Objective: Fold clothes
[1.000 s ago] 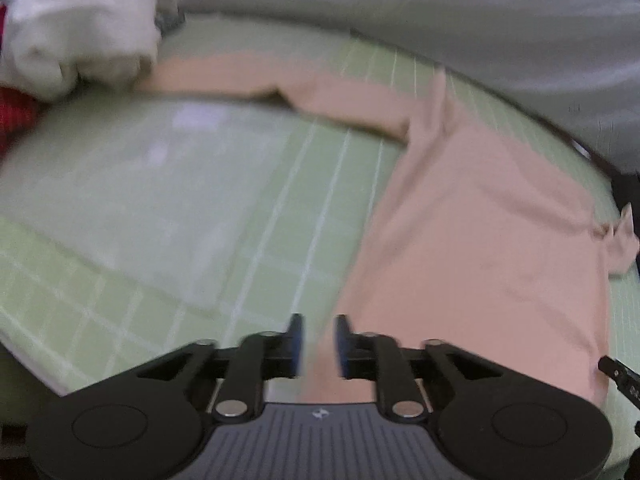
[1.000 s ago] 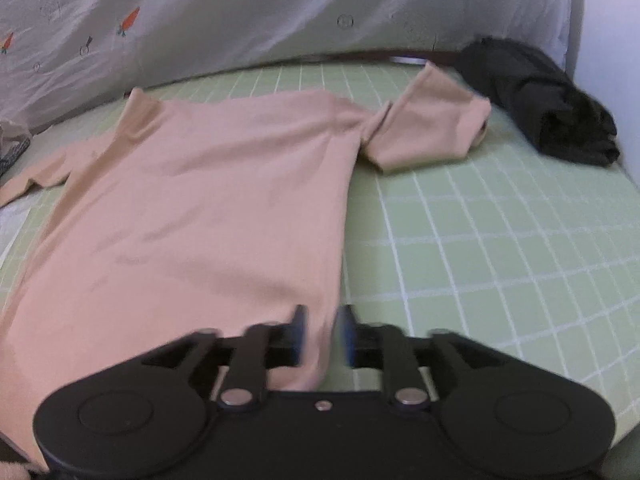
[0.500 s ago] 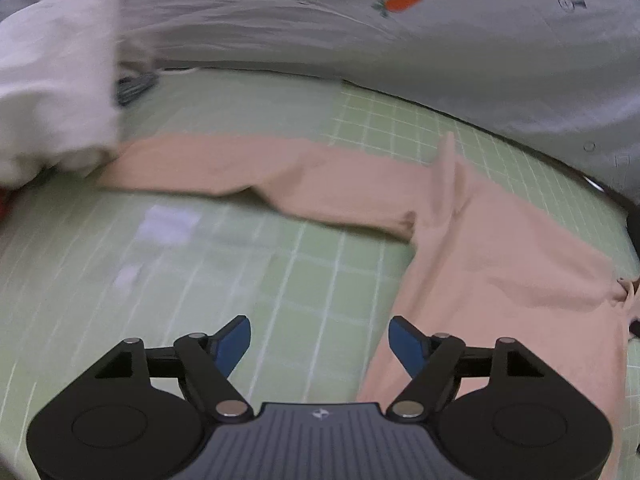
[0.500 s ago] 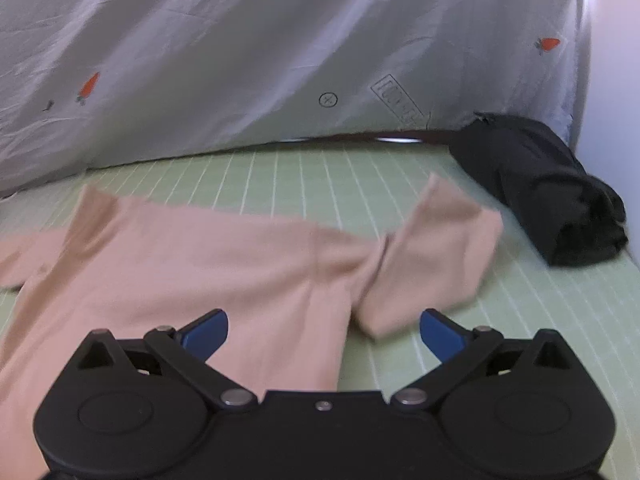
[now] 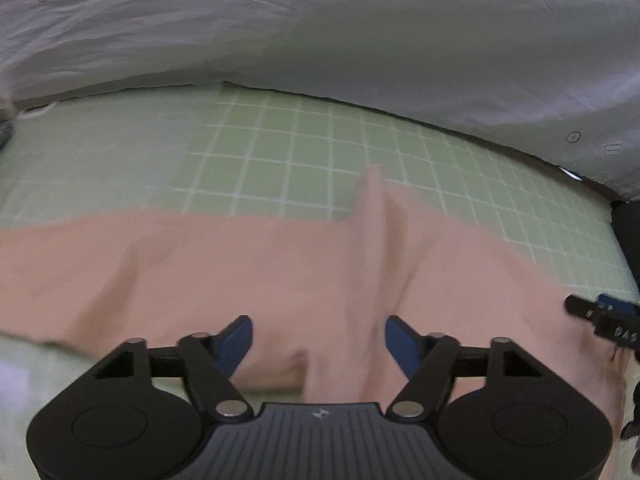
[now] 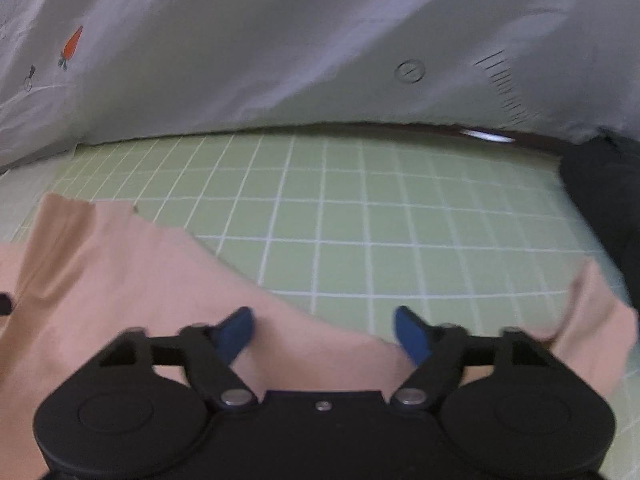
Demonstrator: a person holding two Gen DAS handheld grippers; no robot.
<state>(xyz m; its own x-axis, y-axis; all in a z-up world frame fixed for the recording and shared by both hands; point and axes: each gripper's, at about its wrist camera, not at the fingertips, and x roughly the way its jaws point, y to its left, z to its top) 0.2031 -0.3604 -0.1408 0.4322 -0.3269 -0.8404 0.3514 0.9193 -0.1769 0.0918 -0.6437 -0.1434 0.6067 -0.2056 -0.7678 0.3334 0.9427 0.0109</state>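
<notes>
Both tools are spread wide and hold nothing. Your left gripper (image 5: 319, 338) hangs over the peach shirt (image 5: 280, 264), with its long sleeve running off to the tool's left and a raised crease ahead of the right finger. Your right gripper (image 6: 325, 330) sits over the shirt's upper edge, where the neckline curves away ahead of the tool; the short sleeve (image 6: 592, 320) lies just right of its right finger.

Risks, as judged from this position:
- Closing on a single layer near the crease is likely to drag the panel sideways and deepen the wrinkle instead of forming a clean fold.
- Pinching too little fabric at the edge may let it slip out mid-lift.
- Lifting the two sides unevenly would probably skew the fold line.
- Both views are blurred, so you cannot tell exactly whether the pads touch the cloth.

Surroundings:
- The green grid mat (image 6: 360, 216) ahead of both tools is bare.
- A dark bundled garment (image 6: 600, 200) rests at the far right of the right tool, near the short sleeve; keep the sleeve from sweeping into it.
- The printed grey sheet (image 5: 360, 48) rises beyond the mat and limits forward travel.
</notes>
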